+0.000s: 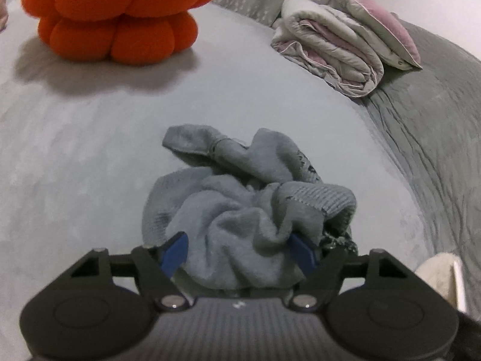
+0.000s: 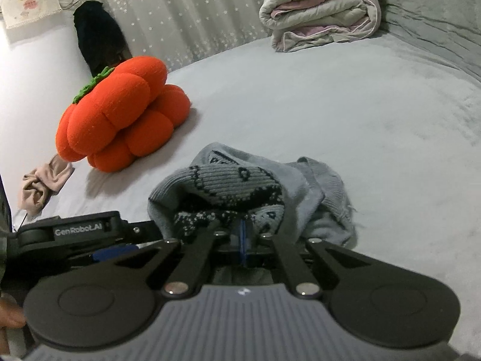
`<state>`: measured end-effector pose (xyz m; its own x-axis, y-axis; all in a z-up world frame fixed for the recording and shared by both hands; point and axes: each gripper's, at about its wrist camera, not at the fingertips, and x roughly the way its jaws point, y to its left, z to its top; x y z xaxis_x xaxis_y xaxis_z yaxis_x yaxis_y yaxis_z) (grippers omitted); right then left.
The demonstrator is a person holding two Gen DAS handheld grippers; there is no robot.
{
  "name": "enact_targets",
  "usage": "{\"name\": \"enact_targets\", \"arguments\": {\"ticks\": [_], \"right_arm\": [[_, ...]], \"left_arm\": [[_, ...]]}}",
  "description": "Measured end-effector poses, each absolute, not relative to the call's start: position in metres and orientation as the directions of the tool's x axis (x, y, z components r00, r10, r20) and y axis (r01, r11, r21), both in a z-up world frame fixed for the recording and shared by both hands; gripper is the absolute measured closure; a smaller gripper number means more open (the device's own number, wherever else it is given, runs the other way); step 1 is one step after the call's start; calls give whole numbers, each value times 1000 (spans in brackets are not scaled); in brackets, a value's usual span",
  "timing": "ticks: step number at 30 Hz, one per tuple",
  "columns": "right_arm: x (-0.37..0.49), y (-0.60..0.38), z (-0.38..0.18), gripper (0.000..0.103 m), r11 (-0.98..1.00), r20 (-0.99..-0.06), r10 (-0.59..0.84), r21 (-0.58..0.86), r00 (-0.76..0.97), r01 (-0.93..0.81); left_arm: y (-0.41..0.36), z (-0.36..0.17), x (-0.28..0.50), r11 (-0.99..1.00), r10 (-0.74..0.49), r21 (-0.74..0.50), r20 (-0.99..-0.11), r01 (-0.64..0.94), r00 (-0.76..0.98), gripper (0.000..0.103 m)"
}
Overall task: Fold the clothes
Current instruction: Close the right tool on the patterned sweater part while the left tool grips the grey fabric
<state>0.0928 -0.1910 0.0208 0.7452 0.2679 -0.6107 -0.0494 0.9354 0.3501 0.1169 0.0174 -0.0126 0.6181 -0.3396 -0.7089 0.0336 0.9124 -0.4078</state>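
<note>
The sweater (image 1: 240,198), grey-blue with a dark knitted pattern, lies crumpled in a heap on the grey bed (image 1: 90,138). The left gripper (image 1: 240,249) has its blue fingers (image 1: 174,251) spread wide with bunched fabric between them. The right gripper (image 2: 244,234) is pinched tight on a fold of the sweater. An orange pumpkin cushion (image 2: 120,111) and a folded quilt (image 2: 321,12) sit farther back.

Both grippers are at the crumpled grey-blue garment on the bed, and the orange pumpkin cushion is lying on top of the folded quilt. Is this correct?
Not quite. The orange pumpkin cushion sits on the bed sheet, apart from the folded quilt, as the right wrist view shows. The rest holds: the left gripper and right gripper are at the grey-blue garment.
</note>
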Motion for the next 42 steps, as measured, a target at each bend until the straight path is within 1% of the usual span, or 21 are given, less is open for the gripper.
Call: {"name": "enact_targets", "arguments": {"ticks": [1,2,3,4,5,7,8,13,15,16,17,18,19,20,21,22,23,25,28,33,42], "right_arm": [[92,-192,22,93,936,-610,267,349,746,-49],[91,-194,23,89,936,-609,265,347,747,-49],[89,-195,24,89,937,-608,264,346,749,-49],[89,-195,24,85,936,-606,267,349,750,-51],[89,-195,24,66,935,-603,270,351,751,-54],[89,-195,24,40,932,-597,276,357,753,-59],[89,-194,24,40,932,-590,276,357,759,-61],[97,-185,17,40,925,-595,298,374,746,-72],[101,-180,12,40,922,-600,303,382,740,-67],[103,-177,9,40,921,-602,303,384,739,-64],[106,-175,5,40,921,-611,303,384,731,-61],[108,-174,1,41,921,-619,304,385,724,-58],[110,-172,-2,48,921,-628,305,385,716,-55],[112,-172,-5,58,918,-635,315,392,705,-57],[113,-172,-7,62,915,-642,326,399,694,-60],[114,-173,-8,72,912,-644,334,407,688,-62],[113,-174,-7,83,912,-643,334,405,689,-64],[111,-176,-5,90,914,-641,333,400,692,-68],[104,-182,3,93,919,-633,314,389,707,-60],[91,-195,21,93,919,-607,303,389,735,-58],[73,-204,40,94,932,-587,284,356,758,-74]], "left_arm": [[19,-12,117,916,-328,-400,-707,28,626,27],[21,-12,116,919,-317,-394,-705,22,634,26],[24,-12,116,918,-309,-395,-703,10,640,25],[28,-11,116,917,-302,-398,-701,-3,647,23],[32,-11,117,914,-296,-405,-698,-19,653,21],[39,-14,119,908,-286,-417,-697,-47,658,19],[42,-15,121,905,-281,-421,-698,-60,658,19],[45,-37,132,924,-231,-372,-730,-90,644,19],[46,-49,137,919,-243,-382,-746,-100,620,21],[47,-52,139,907,-268,-409,-744,-100,611,26],[48,-56,140,893,-296,-439,-740,-99,604,35],[47,-57,141,884,-316,-458,-735,-95,600,40],[47,-59,141,876,-334,-475,-729,-89,597,48],[44,-58,141,876,-343,-477,-726,-77,596,58],[42,-57,140,877,-349,-475,-723,-63,596,65],[39,-56,139,879,-356,-474,-721,-49,595,78],[37,-54,137,889,-343,-456,-727,-44,595,85],[31,-48,132,911,-309,-410,-742,-37,595,91],[30,-38,122,935,-260,-353,-754,-40,603,92],[35,-26,106,952,-218,-301,-780,-48,586,93],[40,-10,68,978,-184,-207,-788,28,587,93]]}}
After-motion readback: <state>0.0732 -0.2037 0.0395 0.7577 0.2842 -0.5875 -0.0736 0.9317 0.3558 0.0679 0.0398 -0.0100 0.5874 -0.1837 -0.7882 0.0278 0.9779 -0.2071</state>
